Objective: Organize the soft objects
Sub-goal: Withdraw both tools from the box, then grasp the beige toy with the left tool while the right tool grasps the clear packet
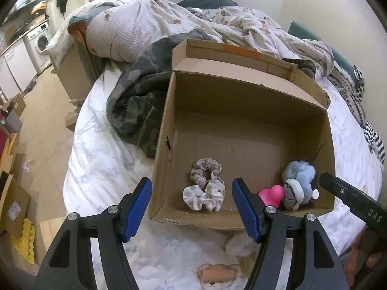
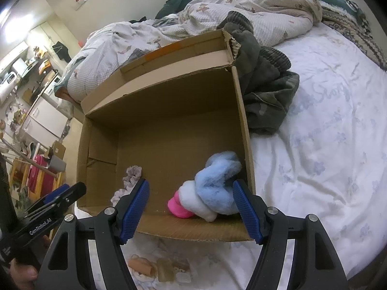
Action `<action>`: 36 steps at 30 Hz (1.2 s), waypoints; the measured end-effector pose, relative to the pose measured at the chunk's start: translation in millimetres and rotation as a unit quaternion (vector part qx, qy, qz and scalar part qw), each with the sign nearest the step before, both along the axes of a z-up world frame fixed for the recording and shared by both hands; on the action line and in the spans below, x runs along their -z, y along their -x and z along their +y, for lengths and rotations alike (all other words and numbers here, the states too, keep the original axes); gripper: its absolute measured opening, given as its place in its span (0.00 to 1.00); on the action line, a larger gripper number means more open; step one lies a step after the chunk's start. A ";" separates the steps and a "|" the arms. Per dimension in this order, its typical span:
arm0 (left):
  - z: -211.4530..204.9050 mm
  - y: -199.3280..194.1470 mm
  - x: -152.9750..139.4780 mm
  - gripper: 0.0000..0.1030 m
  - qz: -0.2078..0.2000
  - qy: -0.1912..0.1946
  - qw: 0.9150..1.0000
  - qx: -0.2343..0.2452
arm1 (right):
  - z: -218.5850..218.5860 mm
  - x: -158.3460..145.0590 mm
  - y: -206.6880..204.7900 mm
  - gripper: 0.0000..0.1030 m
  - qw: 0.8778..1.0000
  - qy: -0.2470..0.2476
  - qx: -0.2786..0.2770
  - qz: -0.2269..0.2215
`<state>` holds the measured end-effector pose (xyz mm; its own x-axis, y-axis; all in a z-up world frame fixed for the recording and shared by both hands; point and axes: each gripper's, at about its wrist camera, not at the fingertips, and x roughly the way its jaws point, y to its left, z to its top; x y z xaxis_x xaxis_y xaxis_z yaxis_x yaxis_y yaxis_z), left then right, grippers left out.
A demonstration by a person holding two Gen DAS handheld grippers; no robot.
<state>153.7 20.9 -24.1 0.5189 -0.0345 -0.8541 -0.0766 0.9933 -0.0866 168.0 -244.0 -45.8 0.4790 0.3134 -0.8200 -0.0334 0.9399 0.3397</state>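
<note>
Left tongs (image 1: pixel 191 207): gaping apart, holding nothing, over frilly scrunchies (image 1: pixel 205 186).
Right tongs (image 2: pixel 191 209): gaping apart around fluffy blue toy (image 2: pixel 215 188).
Box (image 1: pixel 241 91): cardboard, sitting on bed (image 1: pixel 101 169).

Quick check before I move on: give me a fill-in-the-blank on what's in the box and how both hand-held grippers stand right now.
1. The cardboard box sits on the ____.
2. Both scrunchies lie on the box floor, touching ____ other.
3. The pink toy lies against the blue and white ____ toy.
4. The left hand-held gripper and the right hand-held gripper are both ____ and hold nothing.

Missing words: bed; each; plush; open
</note>
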 end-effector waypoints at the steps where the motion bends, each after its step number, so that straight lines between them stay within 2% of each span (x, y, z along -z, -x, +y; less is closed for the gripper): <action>1: 0.6 1.0 -1.0 0.64 -0.001 -0.001 1.000 -0.001 | -0.3 -0.4 0.5 0.73 1.000 0.000 0.001 0.000; 10: 4.3 14.7 -9.8 0.64 -0.010 -0.007 1.000 -0.005 | -1.6 -8.4 12.4 0.73 1.000 0.005 0.003 -0.007; 16: 9.6 26.5 -16.2 0.64 -0.016 0.004 1.000 -0.015 | -5.7 -16.2 23.2 0.73 1.000 0.004 0.005 -0.015; 24: 8.6 45.0 -16.6 0.64 -0.010 0.004 1.000 -0.015 | -7.3 -24.4 39.7 0.73 1.000 -0.001 -0.001 -0.021; 30: 10.9 55.0 -11.9 0.64 0.004 0.007 1.000 -0.020 | -5.7 -20.1 55.7 0.73 1.000 -0.011 -0.003 -0.010; 36: 6.7 64.5 -8.1 0.64 0.020 0.005 1.000 -0.002 | -14.4 -10.8 65.5 0.73 0.998 -0.062 0.010 0.022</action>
<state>89.2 27.6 -16.0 0.4841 -0.0413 -0.8740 -0.0847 0.9920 -0.0938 102.5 -258.3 -35.0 0.4501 0.4046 -0.7961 0.0024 0.8909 0.4542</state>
